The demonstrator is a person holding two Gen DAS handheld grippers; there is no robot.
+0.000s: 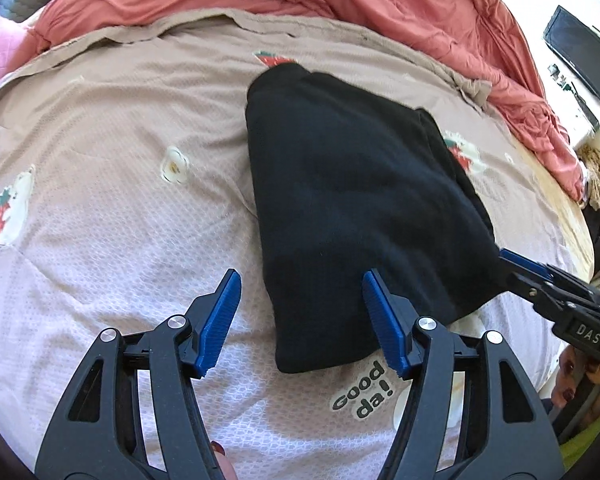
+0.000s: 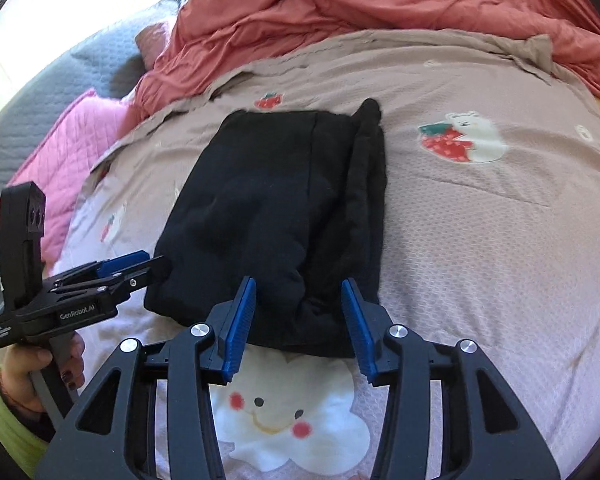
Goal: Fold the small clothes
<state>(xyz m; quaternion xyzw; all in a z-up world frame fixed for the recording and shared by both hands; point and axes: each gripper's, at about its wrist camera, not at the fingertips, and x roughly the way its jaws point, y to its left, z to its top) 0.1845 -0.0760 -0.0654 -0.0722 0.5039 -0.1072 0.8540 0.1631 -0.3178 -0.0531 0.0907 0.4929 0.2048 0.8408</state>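
Note:
A black garment (image 1: 352, 208) lies folded into a narrow oblong on the pinkish patterned bedspread (image 1: 112, 208); it also shows in the right wrist view (image 2: 276, 216). My left gripper (image 1: 300, 320) is open, its fingers straddling the garment's near left corner. It appears in the right wrist view (image 2: 148, 266) at the garment's left edge. My right gripper (image 2: 300, 324) is open, its fingers on either side of the garment's near end. It appears in the left wrist view (image 1: 516, 264) at the garment's right edge.
A crumpled salmon duvet (image 2: 380, 4) is heaped along the far side of the bed. A pink pillow (image 2: 64, 152) and a grey quilt (image 2: 28, 112) lie at the left. A black monitor (image 1: 580, 52) stands beyond the bed at the right.

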